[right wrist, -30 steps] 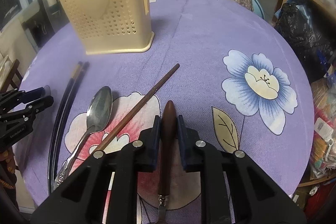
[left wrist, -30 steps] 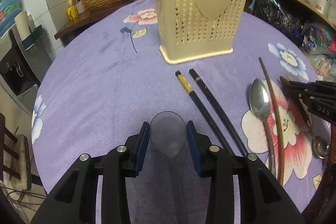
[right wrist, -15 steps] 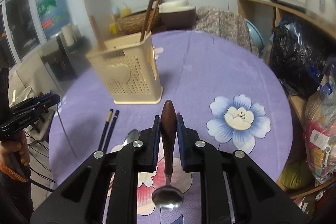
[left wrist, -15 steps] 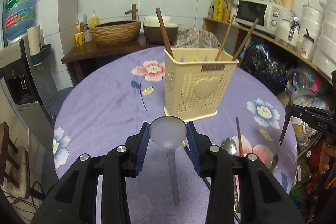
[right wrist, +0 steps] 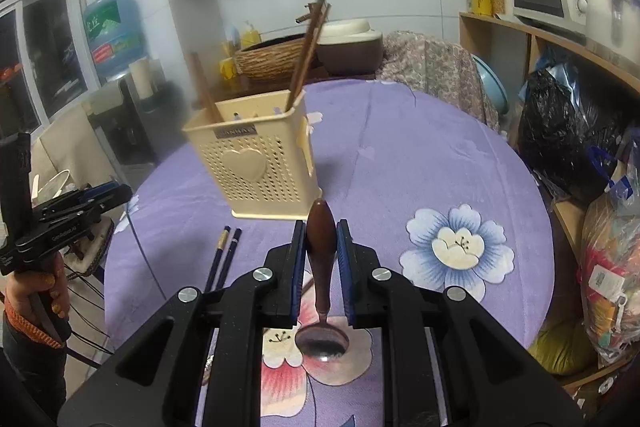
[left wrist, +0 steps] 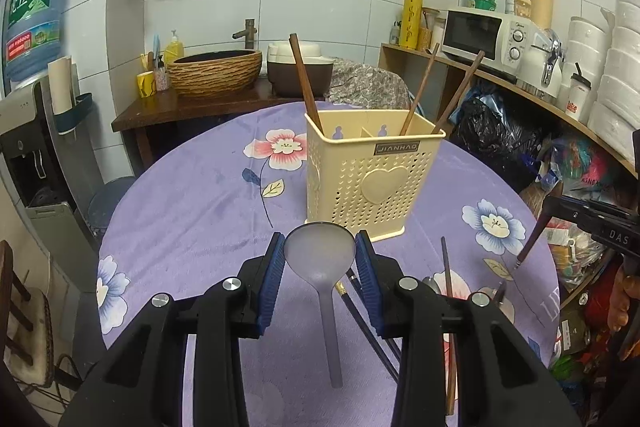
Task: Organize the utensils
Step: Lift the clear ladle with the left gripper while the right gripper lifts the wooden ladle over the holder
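Purple flowered cloth now lies well below both tools; the left gripper [left wrist: 320, 261] has lifted clamped on a translucent grey plastic spoon [left wrist: 320, 259], the right gripper [right wrist: 321, 251] on a brown-handled metal spoon [right wrist: 321, 247]; the cream perforated utensil holder [left wrist: 370, 179] stands just ahead, so dropping in looks next.

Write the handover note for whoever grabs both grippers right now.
Left gripper: shut on the translucent spoon, held by its bowl, handle hanging.
Right gripper: shut on the wooden-handled spoon, bowl down.
Both held above the table, short of the cream holder.
Done: three brown chopsticks in the holder.
Left: both spoons, black chopsticks, loose brown chopstick, metal spoon.
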`<state>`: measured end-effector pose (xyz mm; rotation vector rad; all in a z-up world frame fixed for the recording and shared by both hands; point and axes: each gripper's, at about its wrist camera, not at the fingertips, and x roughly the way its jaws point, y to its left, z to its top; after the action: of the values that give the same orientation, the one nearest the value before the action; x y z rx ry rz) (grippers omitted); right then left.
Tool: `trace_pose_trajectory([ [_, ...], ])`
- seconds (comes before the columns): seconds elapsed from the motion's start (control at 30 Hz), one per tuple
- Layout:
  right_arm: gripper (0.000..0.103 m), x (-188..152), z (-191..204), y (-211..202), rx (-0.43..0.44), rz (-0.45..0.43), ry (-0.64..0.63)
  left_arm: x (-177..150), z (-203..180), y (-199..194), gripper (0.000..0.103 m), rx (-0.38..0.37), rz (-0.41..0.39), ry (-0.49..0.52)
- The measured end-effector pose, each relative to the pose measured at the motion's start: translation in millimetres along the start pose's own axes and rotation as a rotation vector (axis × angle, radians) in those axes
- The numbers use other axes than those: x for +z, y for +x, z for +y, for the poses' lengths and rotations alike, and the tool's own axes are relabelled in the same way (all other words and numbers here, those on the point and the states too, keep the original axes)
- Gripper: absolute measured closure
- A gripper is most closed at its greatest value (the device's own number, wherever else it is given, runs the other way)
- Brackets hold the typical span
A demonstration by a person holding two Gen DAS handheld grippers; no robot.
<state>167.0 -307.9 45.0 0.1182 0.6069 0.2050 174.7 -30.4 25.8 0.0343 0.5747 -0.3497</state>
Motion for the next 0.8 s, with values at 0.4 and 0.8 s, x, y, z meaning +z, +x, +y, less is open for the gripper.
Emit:
trace_pose_trajectory([
  [0.4, 0.087, 124, 54, -11, 0.105, -0.151, -0.094, 115, -6, -26, 0.067, -0.056, -0.193, -0.028],
  [0.8, 0.087, 180, 81, 40, 0.013, -0.205, -0.114, 159, -13, 30, 0.067, 0.069, -0.276, -0.062],
])
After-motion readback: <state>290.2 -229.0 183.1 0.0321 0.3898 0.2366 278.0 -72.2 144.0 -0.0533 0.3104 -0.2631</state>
